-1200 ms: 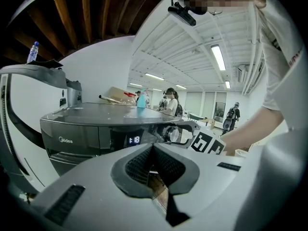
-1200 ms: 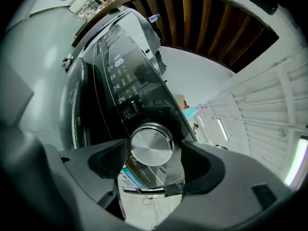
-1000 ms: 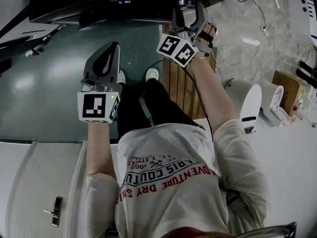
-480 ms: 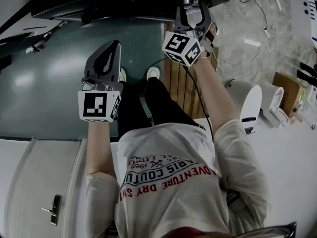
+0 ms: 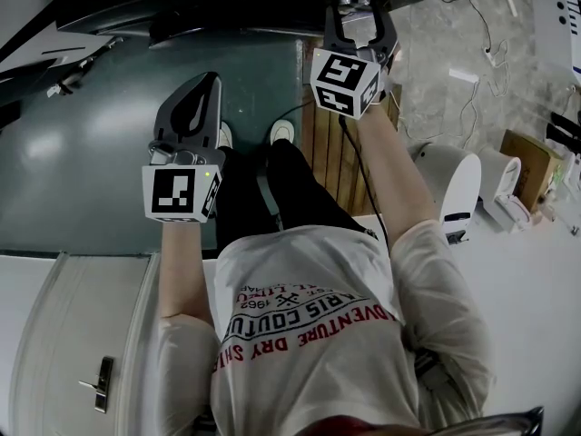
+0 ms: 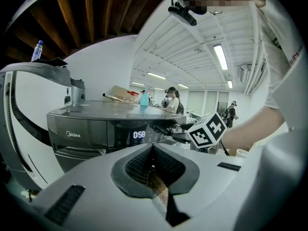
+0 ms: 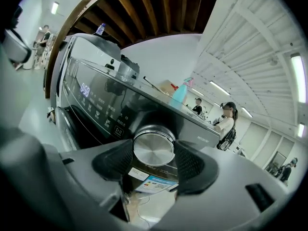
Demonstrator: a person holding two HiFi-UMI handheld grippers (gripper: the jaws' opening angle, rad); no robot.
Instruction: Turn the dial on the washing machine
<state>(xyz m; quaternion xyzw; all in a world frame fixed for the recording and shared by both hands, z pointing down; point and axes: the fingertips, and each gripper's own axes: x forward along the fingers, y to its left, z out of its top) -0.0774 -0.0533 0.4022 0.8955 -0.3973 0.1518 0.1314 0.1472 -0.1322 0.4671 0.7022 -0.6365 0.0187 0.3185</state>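
Observation:
The washing machine (image 5: pixel 227 3) runs dark along the top of the head view, and its lit display (image 6: pixel 139 134) shows in the left gripper view. My right gripper (image 5: pixel 357 14) reaches up to the control panel. In the right gripper view the round silver dial (image 7: pixel 154 147) sits between the two black pads (image 7: pixel 118 160), which touch it on both sides, so my right gripper (image 7: pixel 154 153) is shut on it. My left gripper (image 5: pixel 201 89) hangs lower left, away from the machine. Its jaws (image 6: pixel 152 153) are shut with nothing between them.
A wooden slatted panel (image 5: pixel 327 153) stands below the right gripper. White bins (image 5: pixel 458 184) and cables (image 5: pixel 472 71) lie on the floor at right. A white door with a handle (image 5: pixel 98 387) is at lower left. People stand in the background (image 7: pixel 226 124).
My right gripper has shifted slightly right and up at the panel, and its marker cube has rotated. The left gripper has not moved.

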